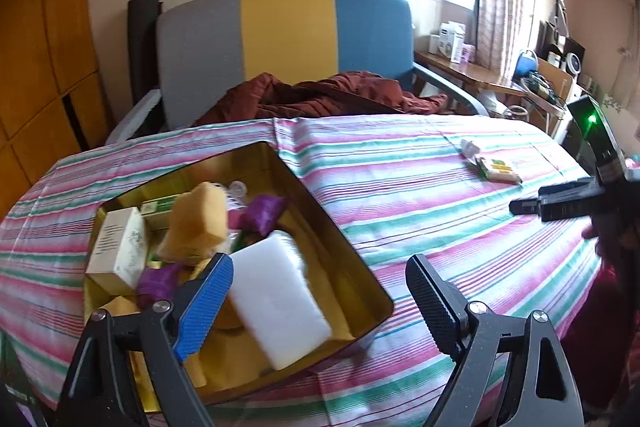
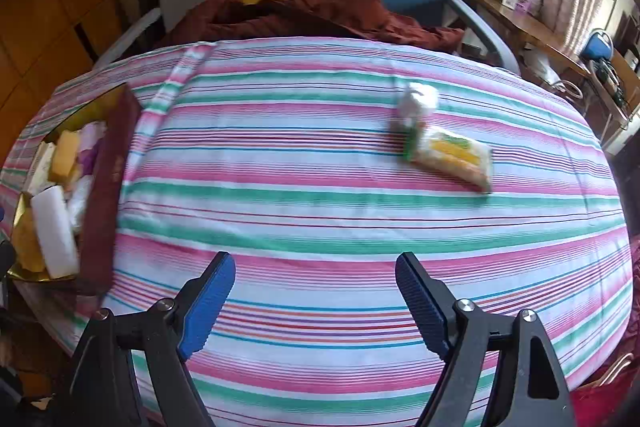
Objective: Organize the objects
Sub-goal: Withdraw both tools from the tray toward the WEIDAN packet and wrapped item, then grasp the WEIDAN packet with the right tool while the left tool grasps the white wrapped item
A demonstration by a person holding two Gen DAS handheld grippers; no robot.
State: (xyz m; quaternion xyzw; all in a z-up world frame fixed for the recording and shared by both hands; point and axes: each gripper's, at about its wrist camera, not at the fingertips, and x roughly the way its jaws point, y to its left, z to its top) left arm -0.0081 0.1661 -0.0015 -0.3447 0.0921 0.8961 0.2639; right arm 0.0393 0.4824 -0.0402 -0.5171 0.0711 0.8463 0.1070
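On the striped tablecloth (image 2: 320, 187), yellow packet (image 2: 452, 155) well ahead and right of the right gripper (image 2: 316, 303), jaws wide, empty, left gripper (image 1: 320, 303) likewise agape over the tin (image 1: 356, 275).

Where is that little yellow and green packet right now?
The yellow and green packet lies on the striped tablecloth, out on the right side, beside a small white wrapped item and far from the gold tin on the left.

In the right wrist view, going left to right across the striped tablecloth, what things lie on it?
Gold tin with its load of items, white block at the front → bare striped tablecloth → small white crumpled wrapper → yellow-and-green packet, touching or almost touching the wrapper.
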